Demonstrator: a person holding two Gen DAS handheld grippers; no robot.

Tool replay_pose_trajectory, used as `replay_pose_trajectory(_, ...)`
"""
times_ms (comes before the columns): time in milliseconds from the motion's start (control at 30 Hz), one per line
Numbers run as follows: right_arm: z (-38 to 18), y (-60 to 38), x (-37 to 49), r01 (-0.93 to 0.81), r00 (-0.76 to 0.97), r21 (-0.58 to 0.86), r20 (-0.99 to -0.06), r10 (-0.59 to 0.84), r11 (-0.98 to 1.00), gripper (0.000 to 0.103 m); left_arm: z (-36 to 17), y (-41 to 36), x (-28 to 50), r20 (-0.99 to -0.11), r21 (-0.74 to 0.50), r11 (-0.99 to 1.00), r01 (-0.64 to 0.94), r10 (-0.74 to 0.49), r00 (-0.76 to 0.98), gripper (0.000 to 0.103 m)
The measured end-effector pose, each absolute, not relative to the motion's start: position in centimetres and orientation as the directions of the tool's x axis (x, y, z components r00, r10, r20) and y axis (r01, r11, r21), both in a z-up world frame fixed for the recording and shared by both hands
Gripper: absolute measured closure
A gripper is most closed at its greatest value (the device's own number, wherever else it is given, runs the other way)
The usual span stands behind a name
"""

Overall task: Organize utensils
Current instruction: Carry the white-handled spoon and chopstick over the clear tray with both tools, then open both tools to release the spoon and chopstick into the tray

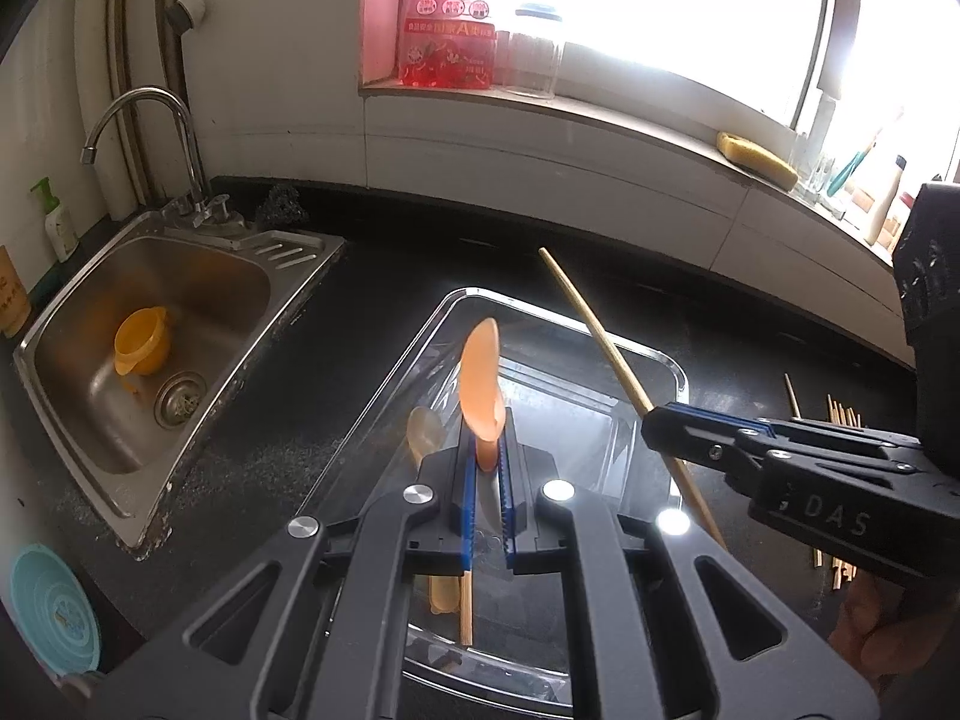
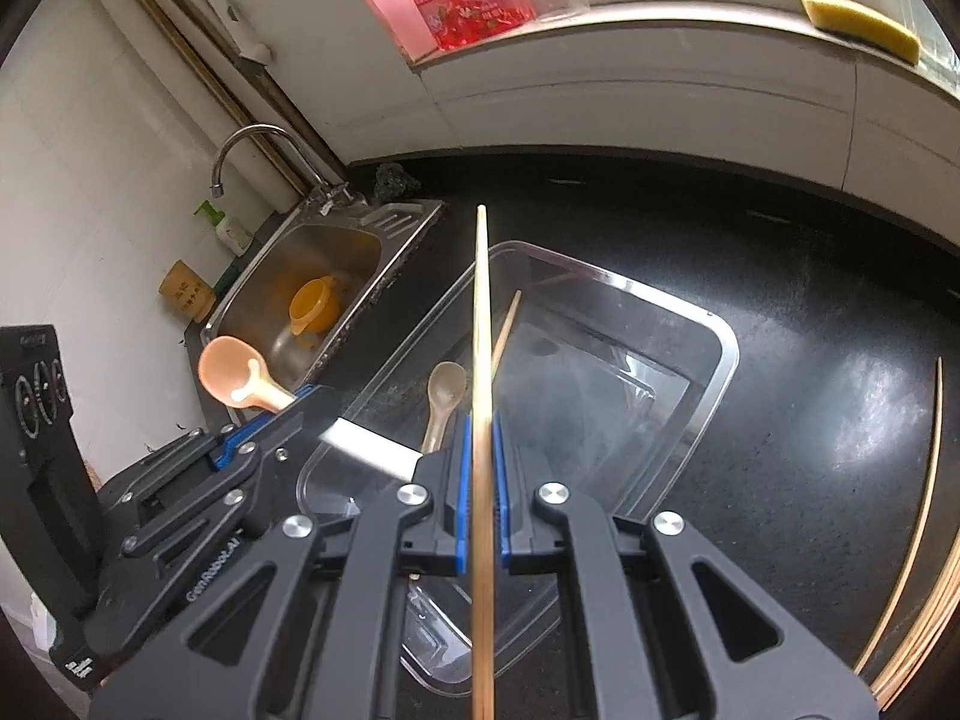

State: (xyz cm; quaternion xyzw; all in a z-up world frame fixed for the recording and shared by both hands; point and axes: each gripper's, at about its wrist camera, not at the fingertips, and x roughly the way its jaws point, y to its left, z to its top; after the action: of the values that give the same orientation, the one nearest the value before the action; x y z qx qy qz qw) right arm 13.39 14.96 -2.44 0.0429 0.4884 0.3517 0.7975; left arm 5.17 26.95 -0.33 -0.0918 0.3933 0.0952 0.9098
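left gripper (image 1: pixel 486 456) pinches an orange spoon (image 1: pixel 480 384) by its handle, bowl pointing up and away, held over the near part of a clear tray (image 1: pixel 675 369) on the black counter (image 1: pixel 372 288). right gripper (image 2: pixel 480 462) is pressed onto a chopstick (image 2: pixel 482 324) at about mid-length; the stick runs straight out along the fingers and also back past the camera, over the tray's left half

in the tray: a pale spoon (image 2: pixel 443 396), bowl toward the sink, just left of the right gripper's fingers, and one more chopstick (image 2: pixel 507 327) lying diagonally, partly hidden behind the held one. in the left wrist view the held chopstick crosses above the tray's right side, and the right gripper's body covers the tray's near right corner

loose chopsticks (image 1: pixel 840 414) lie on the counter right of the tray, well apart from both grippers. sink (image 1: pixel 78 324) left of the tray with a yellow cup (image 1: pixel 141 339) in it, faucet (image 1: pixel 147 102) behind. sill above: red detergent bottle (image 1: pixel 447 18), yellow sponge (image 1: pixel 759 159). teal disc (image 1: pixel 51 606) at counter's near left edge
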Motion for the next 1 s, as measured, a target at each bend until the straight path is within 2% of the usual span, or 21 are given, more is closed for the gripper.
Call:
replay_pose_trajectory(467,-4.3,15.7,15.7,-0.455,0.208,0.461,-0.777,0.594,0.762,0.095,-2.1,27.7,6.9,-0.769,-0.082,0.963,-0.255,0.102,0.631,0.095)
replay_pose_trajectory(533,-4.3,15.1,16.4,-0.429,0.206,0.477,-0.776,0.597,0.768,0.094,-2.2,28.0,7.0,-0.771,-0.075,0.961,-0.268,0.114,0.626,0.083)
replay_pose_trajectory(567,-4.1,14.7,16.6,-0.420,0.218,0.477,-0.773,0.596,0.772,0.083,-2.1,28.1,6.9,-0.769,-0.075,0.959,-0.275,0.119,0.628,0.053)
replay_pose_trajectory(600,-3.6,13.9,16.8,-0.414,0.241,0.479,-0.762,0.601,0.774,0.052,-2.0,28.2,6.7,-0.762,-0.075,0.957,-0.279,0.125,0.635,0.024)
replay_pose_trajectory(633,-3.3,13.4,16.9,-0.412,0.263,0.478,-0.753,0.603,0.776,0.033,-1.7,28.2,6.4,-0.748,-0.071,0.956,-0.284,0.138,0.650,0.020)
replay_pose_trajectory(667,-2.8,12.7,16.9,-0.414,0.298,0.468,-0.740,0.603,0.780,0.019,-1.4,28.2,6.1,-0.738,-0.063,0.955,-0.288,0.150,0.658,0.019)
replay_pose_trajectory(733,-1.9,11.4,16.9,-0.410,0.337,0.459,-0.727,0.599,0.788,0.019,-1.0,28.2,5.9,-0.732,-0.059,0.955,-0.289,0.156,0.663,0.018)
replay_pose_trajectory(800,-1.4,10.4,16.8,-0.416,0.346,0.456,-0.721,0.601,0.787,0.019,-0.9,28.1,5.7,-0.731,-0.058,0.954,-0.294,0.160,0.664,0.009)
replay_pose_trajectory(1000,-0.5,9.0,14.9,-0.464,0.375,0.389,-0.728,0.574,0.796,0.019,-0.1,26.8,4.9,-0.718,-0.041,0.958,-0.285,0.170,0.675,0.007)
